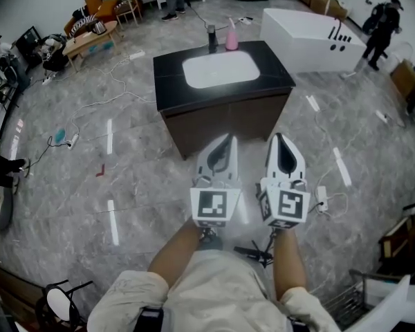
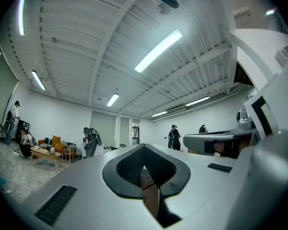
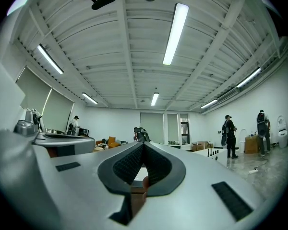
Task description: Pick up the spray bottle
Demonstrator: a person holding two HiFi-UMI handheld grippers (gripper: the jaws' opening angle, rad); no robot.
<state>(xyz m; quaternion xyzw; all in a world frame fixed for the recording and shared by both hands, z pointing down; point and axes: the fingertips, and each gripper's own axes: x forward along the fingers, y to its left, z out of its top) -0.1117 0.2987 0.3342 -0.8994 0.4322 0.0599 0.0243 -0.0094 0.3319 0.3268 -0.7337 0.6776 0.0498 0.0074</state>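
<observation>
A pink plastic spray bottle (image 1: 231, 37) stands at the far edge of a black-topped bench (image 1: 277, 75), behind its white basin (image 1: 220, 69) and just beside a dark bottle (image 1: 211, 39). Grey marble floor (image 1: 124, 185) strewn with white cables (image 1: 100, 104) surrounds the bench, and a white bathtub (image 1: 304, 40) lies beyond. The left tongs (image 1: 225, 140) and right tongs (image 1: 279, 138) hover side by side short of the bench, both pressed together and empty.

No legible text, brand or number anywhere (just black-and-white square markers (image 1: 216, 207), no letters)

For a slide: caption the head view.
Left hand-held gripper and right hand-held gripper, both shut, face the sink cabinet bearing the pink spray bottle.
</observation>
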